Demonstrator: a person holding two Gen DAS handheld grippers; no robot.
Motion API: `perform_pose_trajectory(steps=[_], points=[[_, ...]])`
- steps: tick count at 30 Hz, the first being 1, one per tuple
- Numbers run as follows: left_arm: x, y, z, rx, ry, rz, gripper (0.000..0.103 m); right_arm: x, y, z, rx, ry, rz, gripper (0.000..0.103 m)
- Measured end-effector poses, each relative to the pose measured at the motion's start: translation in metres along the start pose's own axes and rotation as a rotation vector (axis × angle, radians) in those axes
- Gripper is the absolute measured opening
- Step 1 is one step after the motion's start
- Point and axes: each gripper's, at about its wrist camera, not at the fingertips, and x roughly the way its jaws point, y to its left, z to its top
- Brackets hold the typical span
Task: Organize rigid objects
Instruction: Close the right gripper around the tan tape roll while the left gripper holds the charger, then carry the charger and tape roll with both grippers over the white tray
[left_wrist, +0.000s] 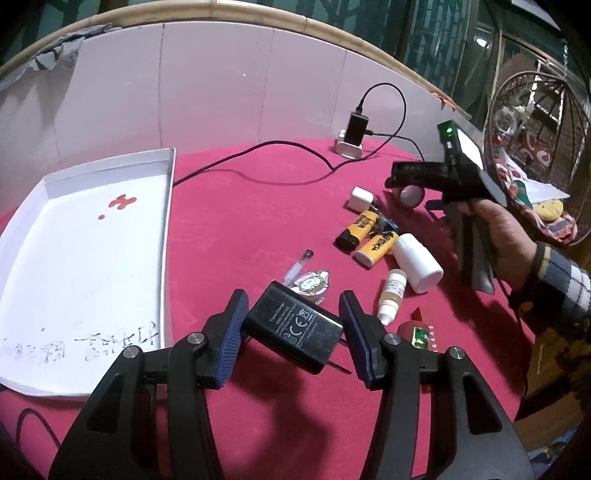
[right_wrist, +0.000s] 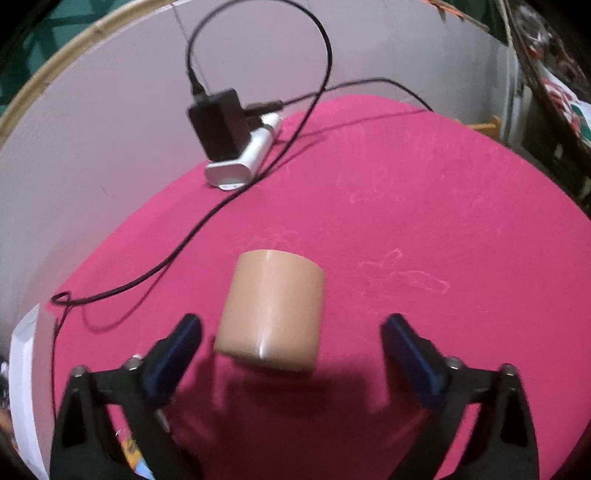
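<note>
Left gripper (left_wrist: 291, 332) is clamped on the black travel charger (left_wrist: 295, 328): both blue pads press its short sides, its prongs jut toward the lower right, and it hangs clear of the red tabletop (left_wrist: 258, 206). The white tray (left_wrist: 168, 206) lies along the table's left edge, directly left of your left hand and near it; that is the relation the coming move turns on, in my reading. The charger's long axis runs slantwise, upper left to lower right, so a sideways carry over the tray's right wall should clear it if you hold height. Right gripper (right_wrist: 291, 345) stands spread wide, pads touching nothing. The tan tape roll (right_wrist: 271, 310) lies on its side between the fingers and a little ahead of them, its round axis pointing roughly away from you toward the table's far edge, so the pads would meet its curved wall; expect it to roll if one pad lands first. The right-wrist view is blurred, so I cannot tell how near the pads are. The rest of the clutter, namely yellow lighters (left_wrist: 360, 229), white bottle (left_wrist: 417, 262) and dropper bottle (left_wrist: 393, 295), sits toward the right edge, nearer your right hand (left_wrist: 495, 229). Power strip (right_wrist: 240, 162) and cable (right_wrist: 155, 269) rest by the far edge, clear of both paths.
</note>
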Motion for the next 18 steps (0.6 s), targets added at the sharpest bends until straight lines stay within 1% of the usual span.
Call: perform_pose_trajectory(steps=[1,3,6,9,14,18], points=[[0.000,0.001,0.000,-0.003,-0.001,0.003,0.051,0.001,0.004,0.000,-0.024,-0.008,-0.017,0.072],[-0.001,0.002,0.000,-0.008,-0.004,0.006,0.051,0.000,0.010,0.000,-0.068,-0.007,-0.019,0.049],[-0.004,0.004,0.000,-0.016,-0.011,0.012,0.051,-0.006,0.006,-0.003,-0.070,0.005,0.023,0.049],[-0.010,0.005,0.001,-0.025,-0.027,0.020,0.051,-0.025,0.001,-0.011,-0.071,-0.022,0.066,0.049],[-0.028,0.013,0.007,-0.054,-0.073,0.033,0.051,-0.087,-0.001,-0.031,-0.100,-0.133,0.184,0.049],[-0.043,0.023,0.013,-0.085,-0.111,0.052,0.051,-0.130,0.006,-0.051,-0.151,-0.199,0.261,0.049]])
